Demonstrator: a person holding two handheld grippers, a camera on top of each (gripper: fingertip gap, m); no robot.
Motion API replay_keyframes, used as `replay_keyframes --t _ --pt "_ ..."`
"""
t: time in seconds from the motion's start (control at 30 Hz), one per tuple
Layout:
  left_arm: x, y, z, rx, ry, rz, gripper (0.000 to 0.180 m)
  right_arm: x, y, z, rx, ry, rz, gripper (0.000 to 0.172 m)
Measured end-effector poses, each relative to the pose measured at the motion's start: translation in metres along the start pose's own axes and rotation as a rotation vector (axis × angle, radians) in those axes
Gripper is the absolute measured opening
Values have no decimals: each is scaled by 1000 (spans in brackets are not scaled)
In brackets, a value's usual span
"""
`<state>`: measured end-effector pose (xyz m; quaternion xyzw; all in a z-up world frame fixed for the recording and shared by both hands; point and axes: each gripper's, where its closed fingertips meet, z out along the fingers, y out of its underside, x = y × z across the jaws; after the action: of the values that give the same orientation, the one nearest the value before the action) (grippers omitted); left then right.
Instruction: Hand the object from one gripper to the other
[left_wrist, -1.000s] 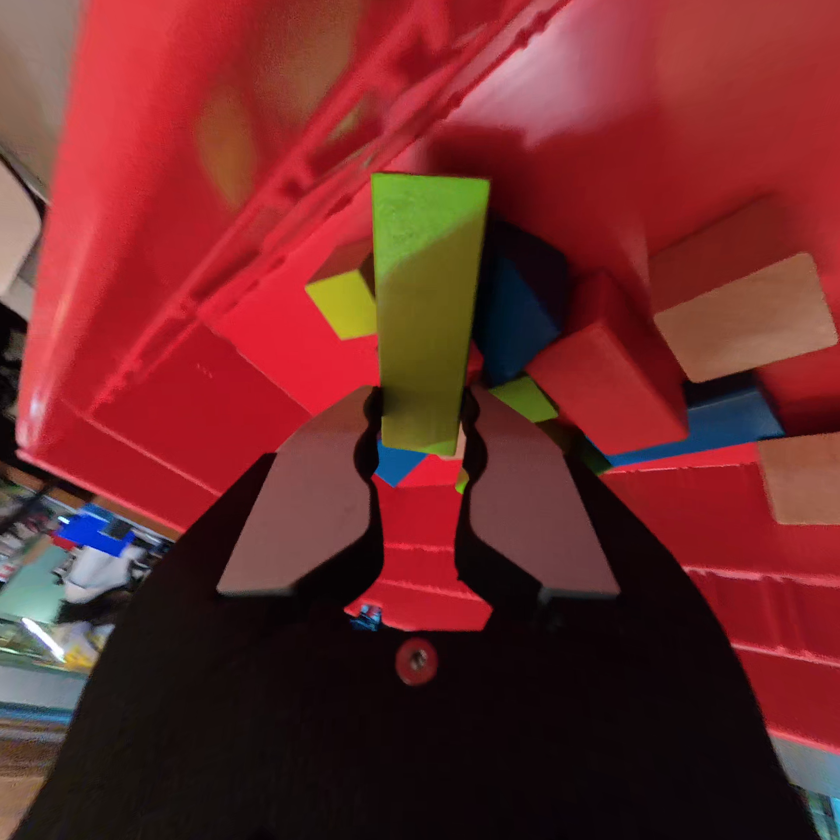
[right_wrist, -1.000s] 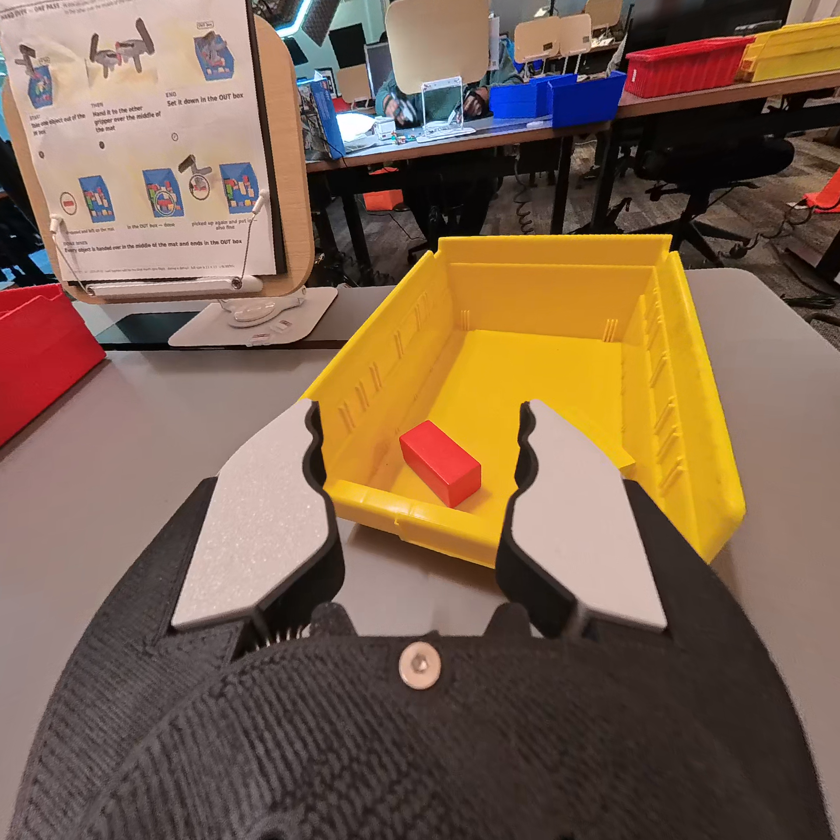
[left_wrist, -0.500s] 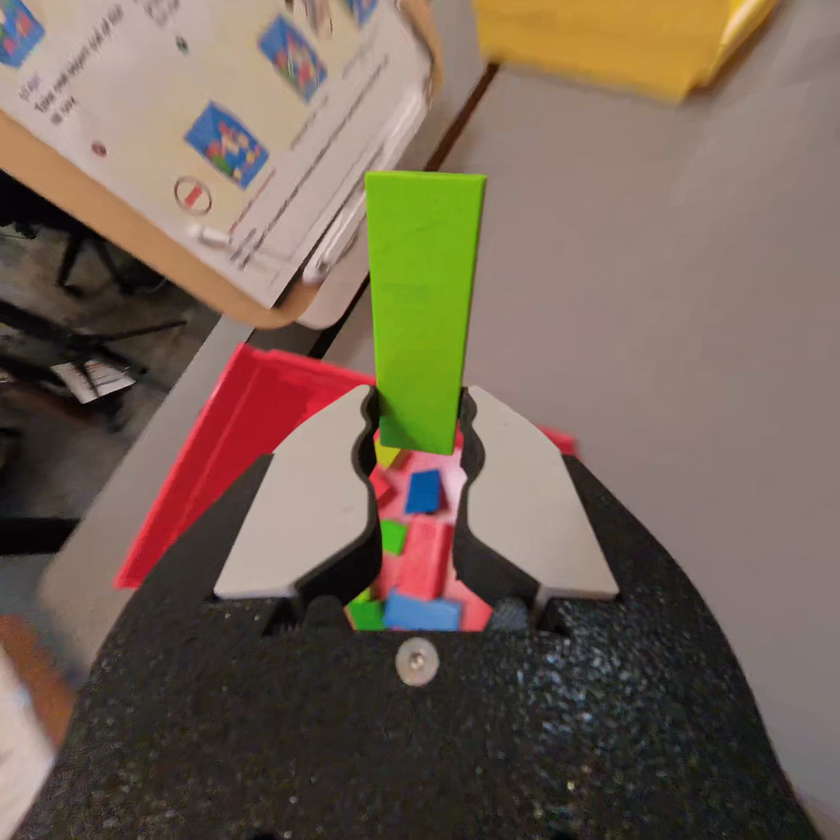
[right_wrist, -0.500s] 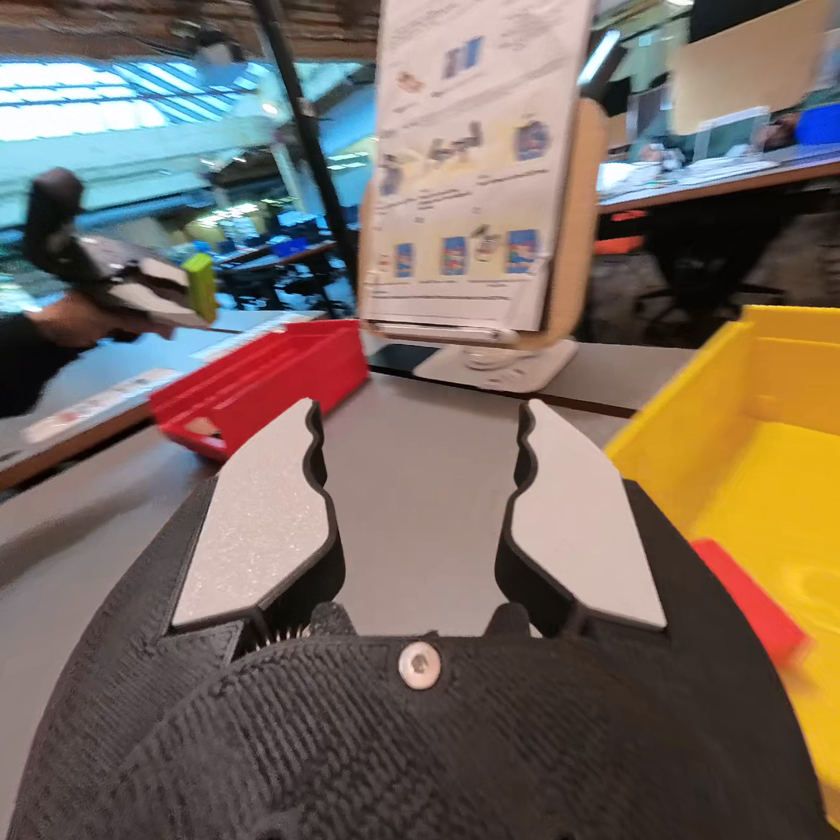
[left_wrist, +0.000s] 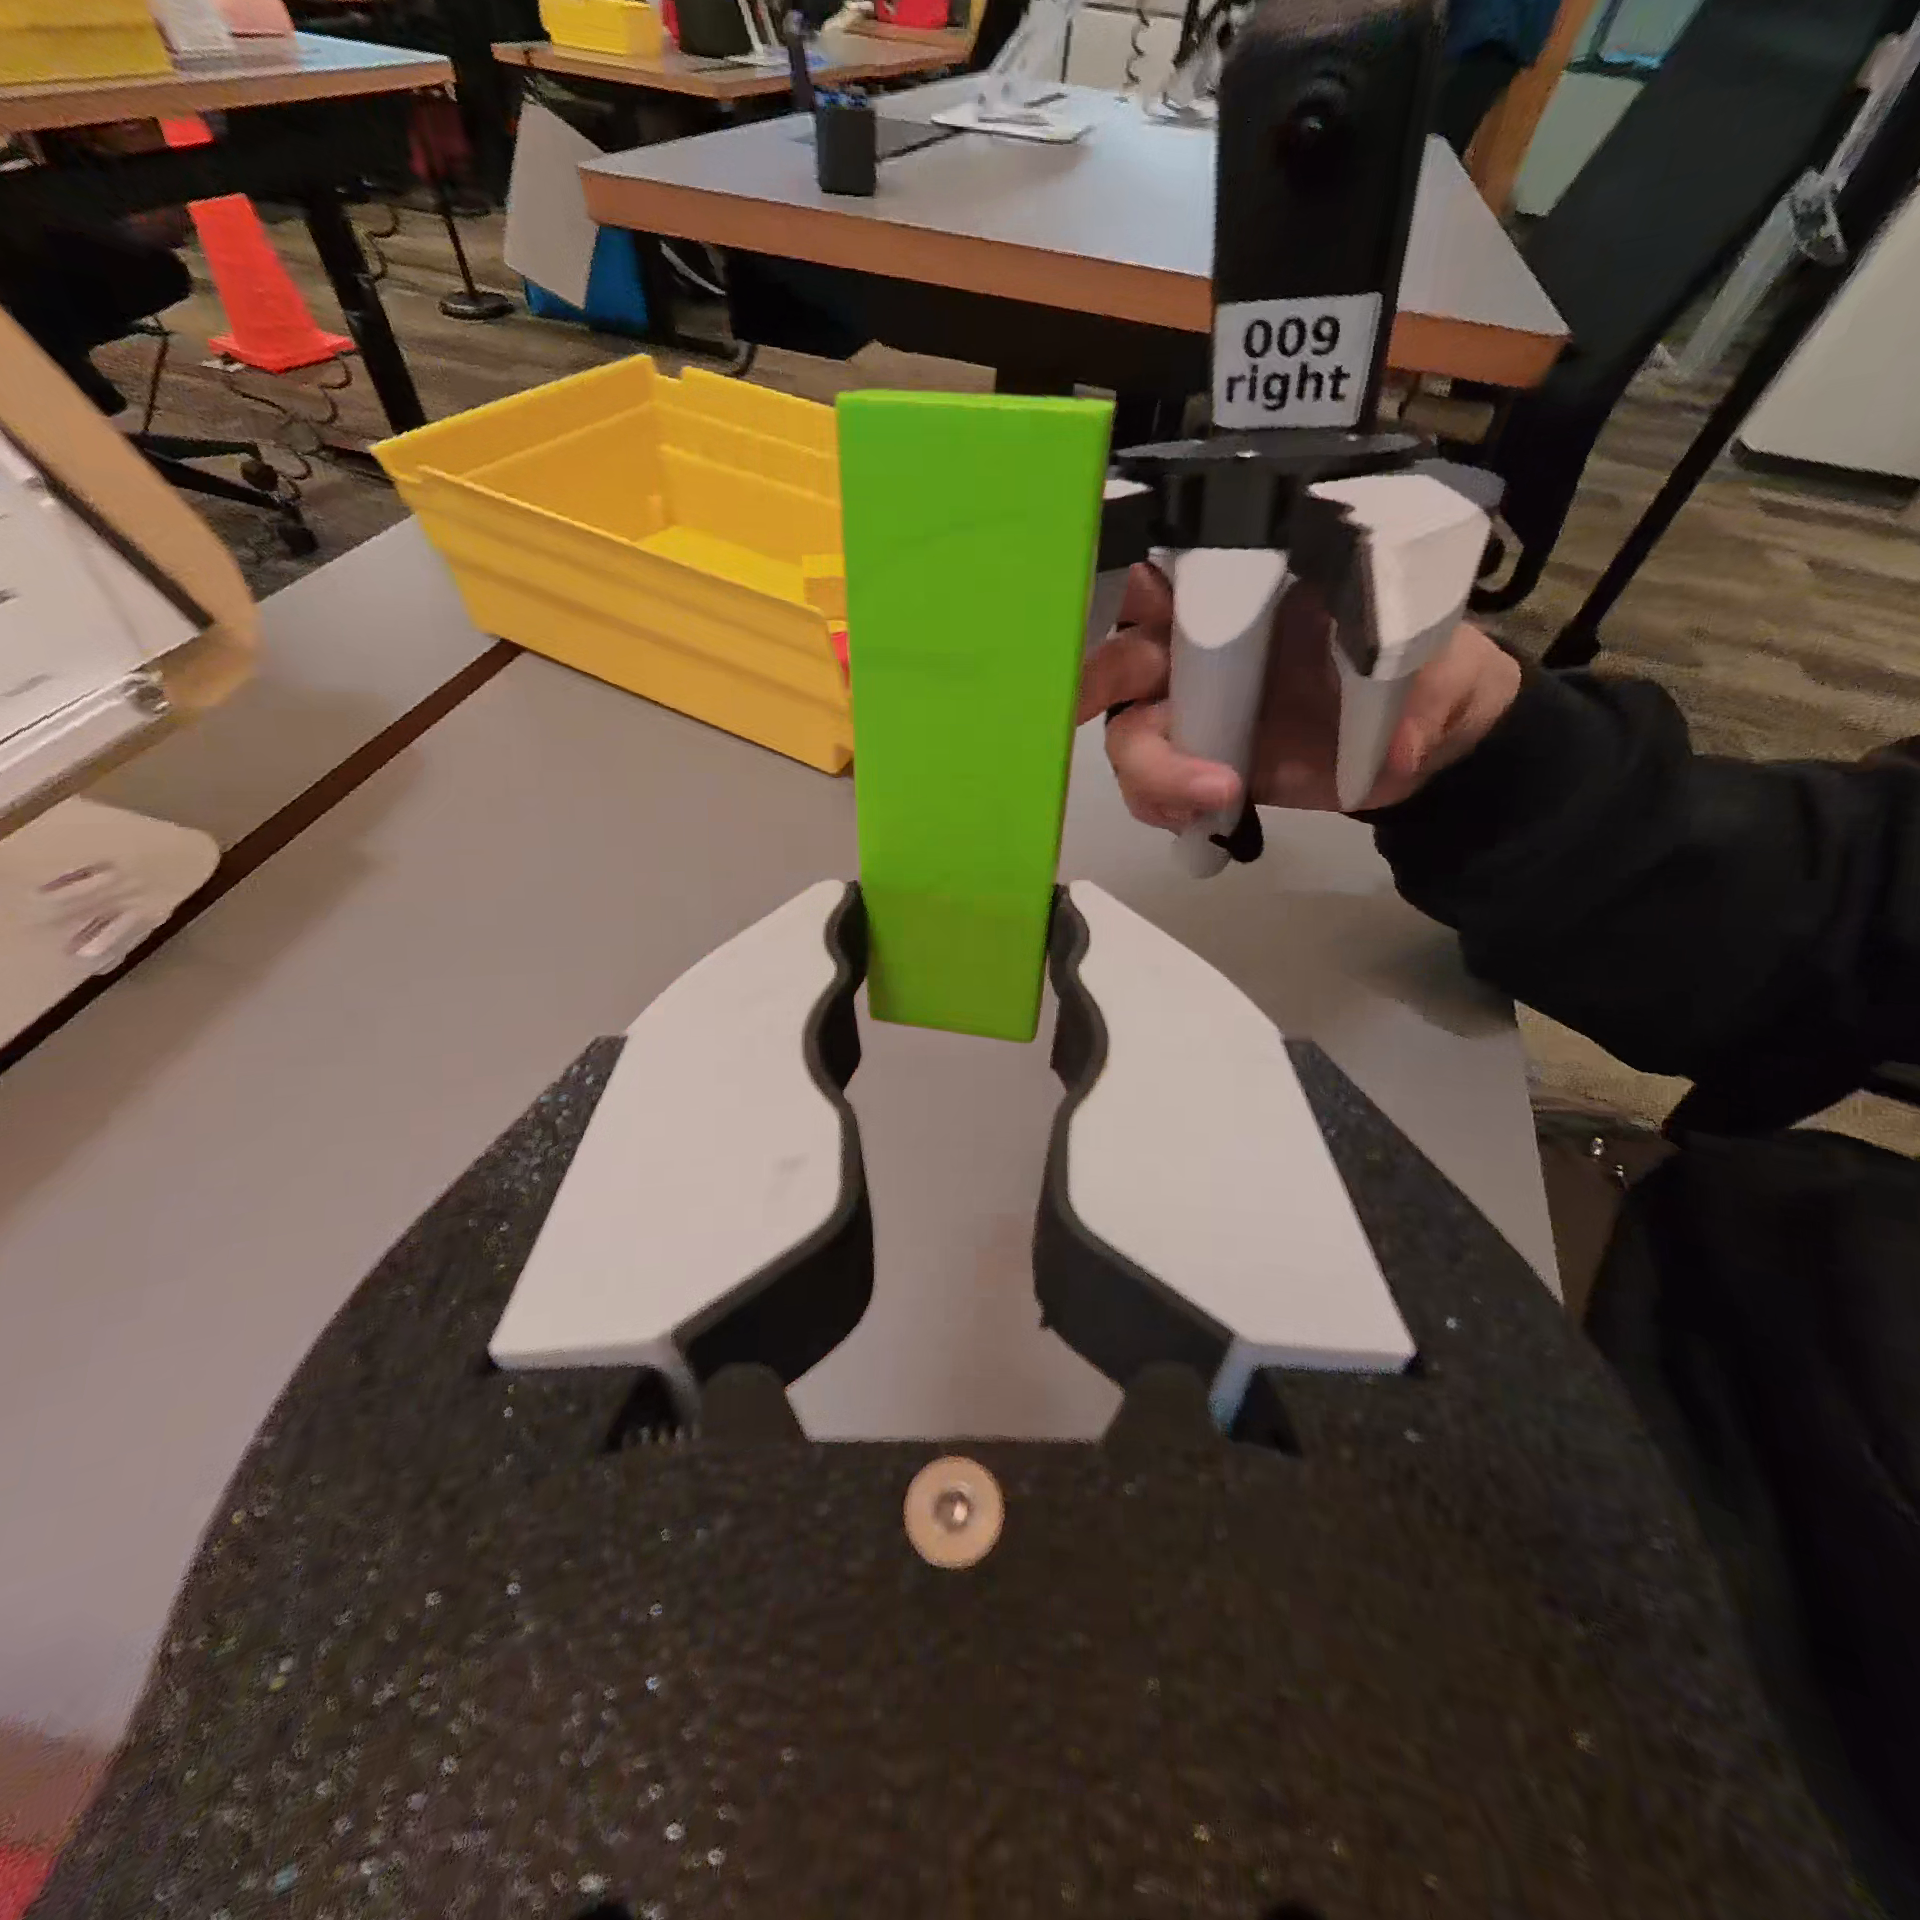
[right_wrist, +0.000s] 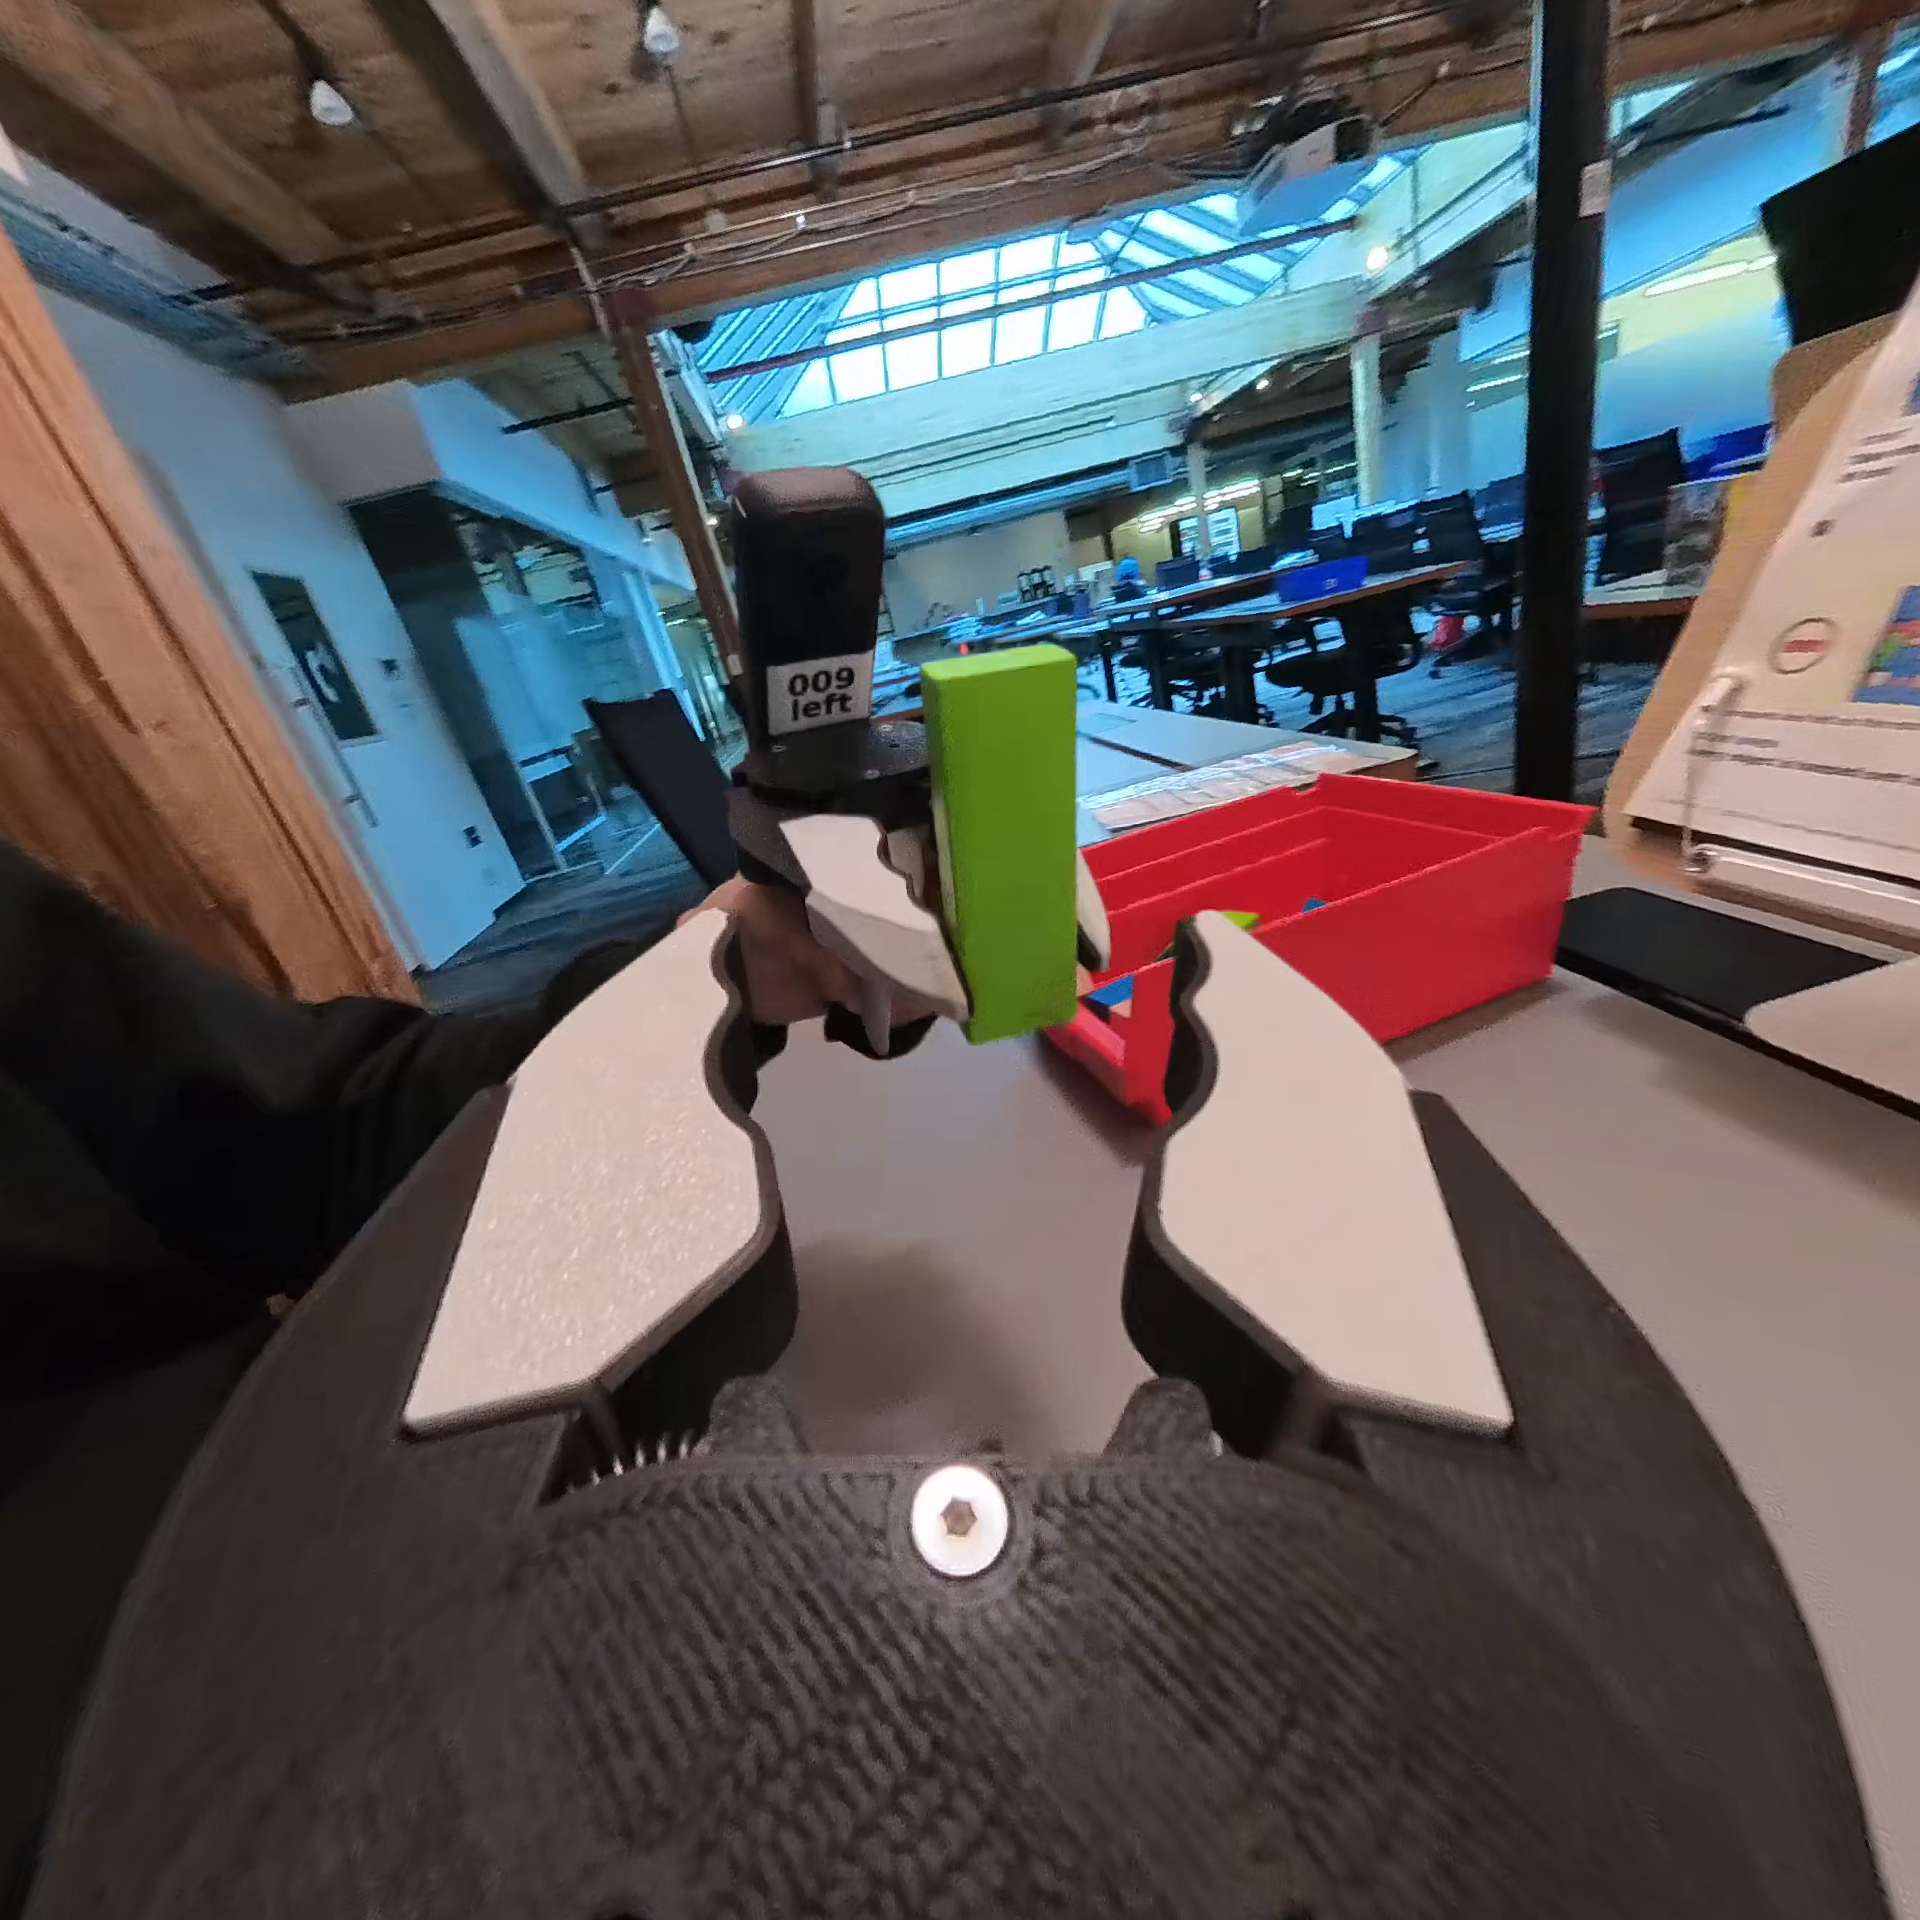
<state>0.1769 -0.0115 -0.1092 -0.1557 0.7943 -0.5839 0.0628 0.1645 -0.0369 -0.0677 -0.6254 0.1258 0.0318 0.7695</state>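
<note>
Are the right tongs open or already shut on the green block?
Open. The right tongs stand wide apart with only table between them; the green block is farther off, gripped by the left tongs.

Left gripper (left_wrist: 954, 961) clamped — right gripper (right_wrist: 961, 997) wide.

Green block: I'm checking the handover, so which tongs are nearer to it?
Left. The left tongs clamp the green block's lower end; the right tongs are open, facing it, not touching.

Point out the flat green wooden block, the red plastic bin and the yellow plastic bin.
Flat green wooden block (left_wrist: 966, 665), left wrist view, middle of its broad face.
Red plastic bin (right_wrist: 1444, 914), right wrist view, outer side wall.
Yellow plastic bin (left_wrist: 623, 613), left wrist view, near outer wall.
</note>
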Motion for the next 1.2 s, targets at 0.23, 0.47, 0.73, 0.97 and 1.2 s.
replay_keyframes --t 0.23,0.47,0.73,0.97,1.2 --pt "25 8 34 -80 63 53 33 -6 -8 -4 23 -14 -37 58" --pt "35 11 46 -91 120 41 33 -1 2 -7 -19 -29 -35 46" --pt "32 7 53 4 131 -31 36 8 6 -11 -61 28 -12 36" --pt "10 20 41 -2 7 -80 60 100 -31 -122 17 609 -83 36" --pt "3 31 23 37 0 -135 54 186 -14 -280 -130 1222 -154 35"
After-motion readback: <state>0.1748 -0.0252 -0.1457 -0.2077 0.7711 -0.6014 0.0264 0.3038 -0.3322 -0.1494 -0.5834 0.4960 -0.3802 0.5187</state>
